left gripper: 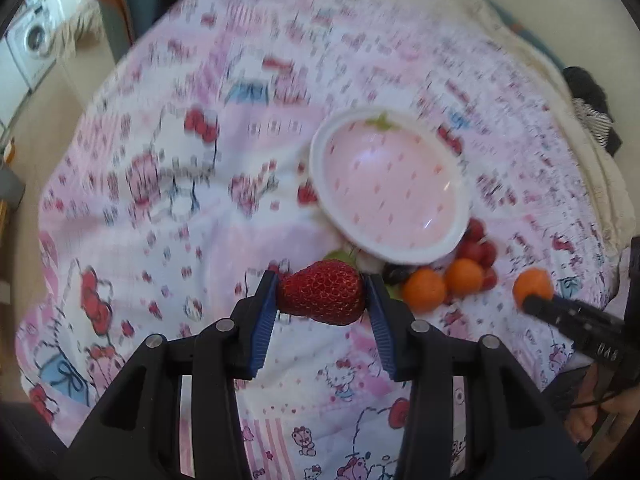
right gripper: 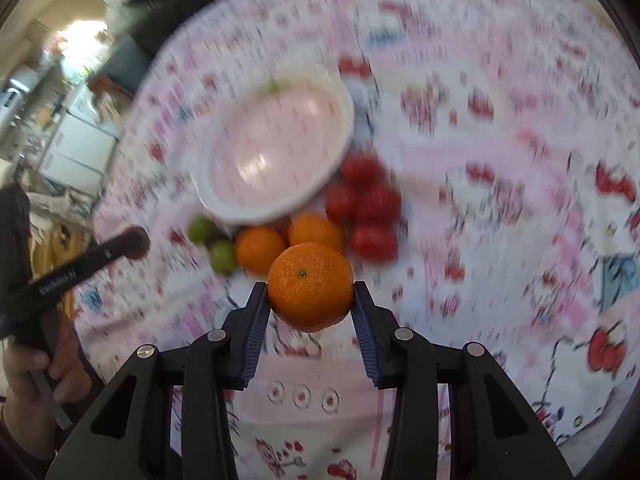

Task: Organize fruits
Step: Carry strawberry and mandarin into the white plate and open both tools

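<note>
My left gripper [left gripper: 322, 292] is shut on a red strawberry [left gripper: 322, 298] and holds it above the cloth, near the front rim of a pink strawberry-patterned bowl [left gripper: 390, 184]. My right gripper [right gripper: 310, 292] is shut on an orange mandarin [right gripper: 310, 284], just in front of the fruit pile; it also shows at the right of the left wrist view [left gripper: 534, 286]. Two mandarins [right gripper: 260, 248], red cherry tomatoes [right gripper: 370, 204] and green grapes [right gripper: 222, 256] lie beside the bowl [right gripper: 276, 148]. The bowl holds nothing.
A pink and white cartoon-print cloth [left gripper: 180, 184] covers the round table. The left gripper appears at the left of the right wrist view [right gripper: 132, 242]. A washing machine [left gripper: 32, 40] and furniture stand beyond the table edge.
</note>
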